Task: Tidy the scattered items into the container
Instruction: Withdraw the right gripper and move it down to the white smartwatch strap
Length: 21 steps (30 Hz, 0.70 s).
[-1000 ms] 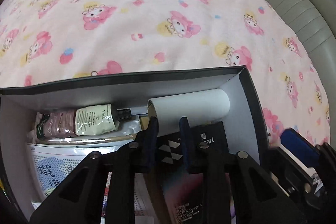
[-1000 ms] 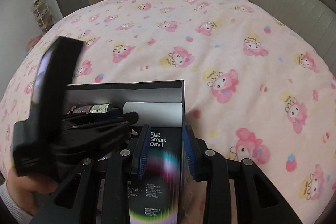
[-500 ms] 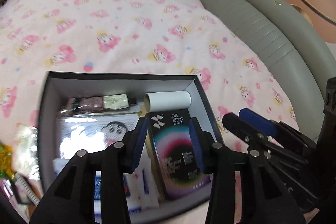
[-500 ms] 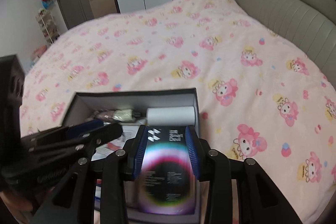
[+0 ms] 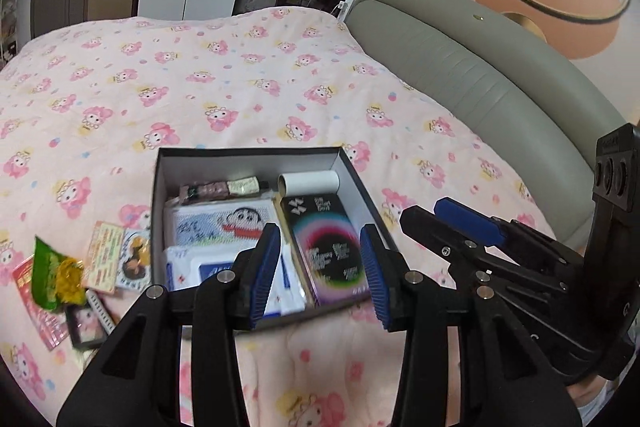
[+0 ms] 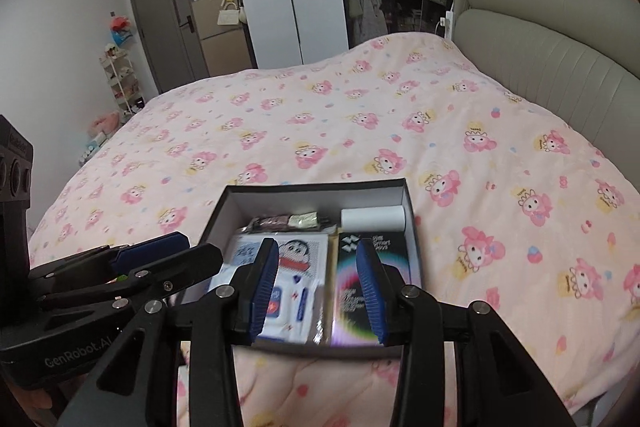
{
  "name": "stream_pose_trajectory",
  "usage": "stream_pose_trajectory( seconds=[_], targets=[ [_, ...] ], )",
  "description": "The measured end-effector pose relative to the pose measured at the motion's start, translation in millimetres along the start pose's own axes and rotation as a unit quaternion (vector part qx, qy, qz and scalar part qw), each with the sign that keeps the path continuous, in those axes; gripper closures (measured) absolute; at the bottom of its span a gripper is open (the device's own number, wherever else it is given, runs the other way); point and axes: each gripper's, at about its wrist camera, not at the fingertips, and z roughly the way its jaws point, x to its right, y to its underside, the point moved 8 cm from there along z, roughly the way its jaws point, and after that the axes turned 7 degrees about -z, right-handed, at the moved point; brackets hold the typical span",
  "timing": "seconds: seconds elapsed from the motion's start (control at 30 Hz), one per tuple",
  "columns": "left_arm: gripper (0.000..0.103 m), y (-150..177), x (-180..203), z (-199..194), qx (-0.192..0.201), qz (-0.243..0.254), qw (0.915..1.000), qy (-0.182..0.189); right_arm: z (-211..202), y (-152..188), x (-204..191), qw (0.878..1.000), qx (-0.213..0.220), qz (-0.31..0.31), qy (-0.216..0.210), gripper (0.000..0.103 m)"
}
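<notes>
Left to right: loose packets lie on the bedspread just beside the box; next, your left gripper and right gripper hover above it, both spread wide and carrying nothing. The box holds a black carton and a white roll. Approach each flat packet by an edge, low.
</notes>
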Motion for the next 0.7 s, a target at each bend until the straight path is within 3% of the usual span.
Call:
stream_pose_trajectory(
  seconds=[0.3, 0.7],
  targets=[
    [0.062, 43, -25, -28, -0.011, -0.013, 0.9998, -0.011, -16, 36, -34, 1.0, -0.011, -0.013, -0.021, 0.067],
    [0.062, 103, -118, -50, -0.022, -0.095, 0.9937, -0.055, 18, 82, -115, 0.988, -0.065, -0.054, -0.126, 0.067]
  ],
)
